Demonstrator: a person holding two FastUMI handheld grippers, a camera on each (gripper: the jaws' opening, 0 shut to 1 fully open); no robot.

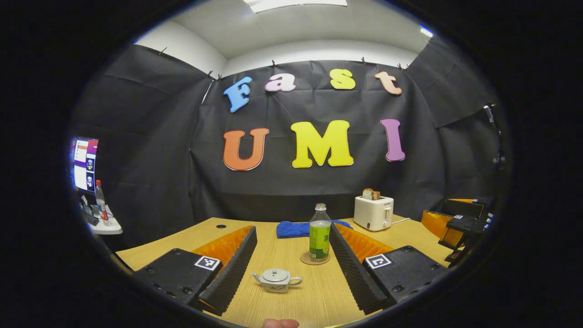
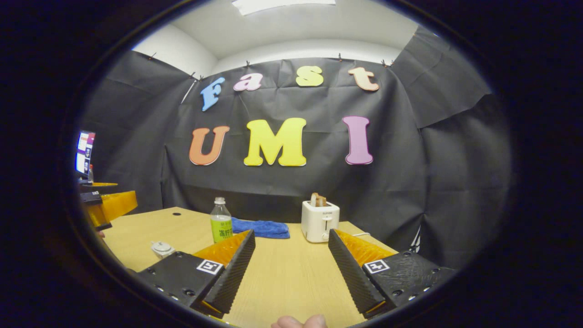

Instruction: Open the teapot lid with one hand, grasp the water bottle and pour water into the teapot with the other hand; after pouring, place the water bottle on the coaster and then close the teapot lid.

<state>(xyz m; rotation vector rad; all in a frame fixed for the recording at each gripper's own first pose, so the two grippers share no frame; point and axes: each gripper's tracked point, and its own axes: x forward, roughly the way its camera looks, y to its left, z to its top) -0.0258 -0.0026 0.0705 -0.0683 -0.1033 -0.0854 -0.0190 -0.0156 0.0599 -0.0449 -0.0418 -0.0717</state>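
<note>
table (image 1: 291, 291): wood-grain, matt
teapot (image 1: 276, 279): glazed ceramic-look, glossy
water bottle (image 1: 319, 233): clear plastic, behind teapot
towel (image 1: 294, 228): fuzzy cloth
toaster (image 1: 373, 212): smooth plastic

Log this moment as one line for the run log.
left tongs open | right tongs open | teapot lid on | water bottle on coaster

No legible text on water bottle (image 1: 319, 233) or toaster (image 2: 319, 220).

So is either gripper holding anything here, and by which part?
Nothing is held: left gripper and right gripper are both open and empty.
</note>
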